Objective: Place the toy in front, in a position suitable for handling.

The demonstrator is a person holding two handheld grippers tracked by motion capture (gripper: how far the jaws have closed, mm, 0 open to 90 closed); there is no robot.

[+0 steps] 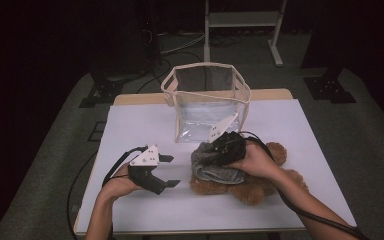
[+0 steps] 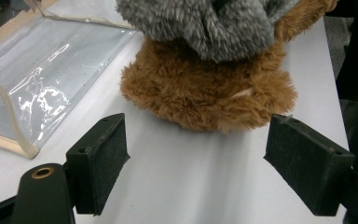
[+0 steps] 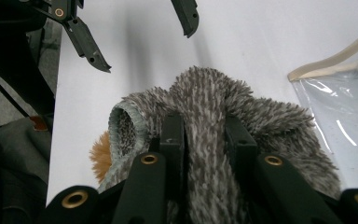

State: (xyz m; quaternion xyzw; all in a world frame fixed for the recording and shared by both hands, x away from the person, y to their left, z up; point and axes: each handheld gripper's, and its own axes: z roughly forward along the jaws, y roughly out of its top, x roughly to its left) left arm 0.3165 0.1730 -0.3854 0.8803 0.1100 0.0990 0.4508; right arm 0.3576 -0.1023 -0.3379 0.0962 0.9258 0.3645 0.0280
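The table point(image 1: 130, 210) carried a white surface across its full width. A clear plastic bag point(image 1: 206, 102) with cream fabric trim stood upright at the far middle of the table, its mouth open to the top. In the left gripper view, its transparent wall point(image 2: 51, 70) lay to the left of the jaws and showed glare streaks.

A brown plush bear point(image 1: 260, 182) lay flat on the table in front of the bag and just right of centre. Its long axis ran diagonally, from near-left to far-right in the high view. Its pile was long, shaggy and tan. In the left gripper view, one rounded brown part point(image 2: 209, 93) faced the jaws and rested on the white surface.

A grey fleece garment point(image 1: 212, 165) sat on the left end of the bear, touching it. The fabric was bunched and folded, with a speckled grey-and-white pile and a smoother pale hem point(image 3: 126, 126) that curled open toward the left of the right gripper view.

The right gripper point(image 1: 225, 150) sat over the bear. Its jaws were closed on a raised fold of the grey garment point(image 3: 205, 154), with the pads pressed into the pile on both sides.

The left gripper point(image 1: 162, 172) rested on the table, left of the bear and apart from it. Its jaws stood spread, pointed toward the bear, and held nothing.
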